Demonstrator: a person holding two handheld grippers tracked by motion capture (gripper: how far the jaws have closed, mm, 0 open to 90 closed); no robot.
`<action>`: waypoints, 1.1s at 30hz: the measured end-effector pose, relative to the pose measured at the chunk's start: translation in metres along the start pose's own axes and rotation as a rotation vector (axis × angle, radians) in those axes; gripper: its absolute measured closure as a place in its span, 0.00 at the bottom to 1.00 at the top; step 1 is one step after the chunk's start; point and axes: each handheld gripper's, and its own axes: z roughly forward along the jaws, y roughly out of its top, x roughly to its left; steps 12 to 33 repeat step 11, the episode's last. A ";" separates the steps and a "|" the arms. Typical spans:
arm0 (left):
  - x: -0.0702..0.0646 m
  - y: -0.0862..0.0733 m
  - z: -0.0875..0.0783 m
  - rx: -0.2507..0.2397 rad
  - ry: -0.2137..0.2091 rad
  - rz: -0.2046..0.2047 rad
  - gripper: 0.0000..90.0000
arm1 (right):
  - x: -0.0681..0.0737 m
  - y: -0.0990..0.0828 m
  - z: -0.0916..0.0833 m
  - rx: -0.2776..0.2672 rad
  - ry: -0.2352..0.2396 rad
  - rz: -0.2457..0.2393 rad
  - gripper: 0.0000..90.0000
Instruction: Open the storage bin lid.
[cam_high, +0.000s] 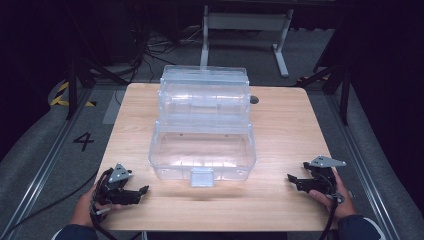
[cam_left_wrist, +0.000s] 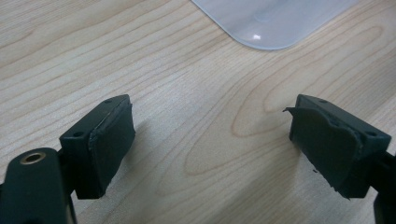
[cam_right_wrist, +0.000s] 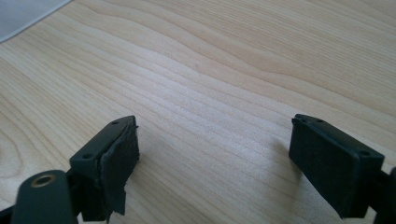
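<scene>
Clear plastic box (cam_high: 202, 131) sat mid-table (cam_high: 285, 130), lid up, front latch toward you, inner dividers hard to read through glare, your left gripper (cam_high: 141, 191) and right gripper (cam_high: 291, 179) both spread wide, holding nothing, well apart from the box.

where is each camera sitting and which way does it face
High view: above the person's side, looking forward and down on the light wooden table and clear plastic tiered box; both hands show, each with a hand-held gripper, left and right.
Left gripper view: rides the left hand-held gripper, facing the tabletop along its open jaws.
Right gripper view: rides the right hand-held gripper, the same.
Shared: both gripper views catch a corner of the box.
</scene>
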 end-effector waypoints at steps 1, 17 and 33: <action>0.000 0.000 0.000 -0.002 0.000 0.003 0.16 | 0.000 0.000 0.000 0.000 0.000 0.000 0.18; 0.000 0.000 0.000 -0.003 0.002 0.000 0.15 | 0.000 0.000 0.000 0.000 0.001 -0.001 0.17; 0.000 0.000 0.000 -0.003 0.002 0.000 0.15 | 0.000 0.000 0.000 0.000 0.001 -0.001 0.17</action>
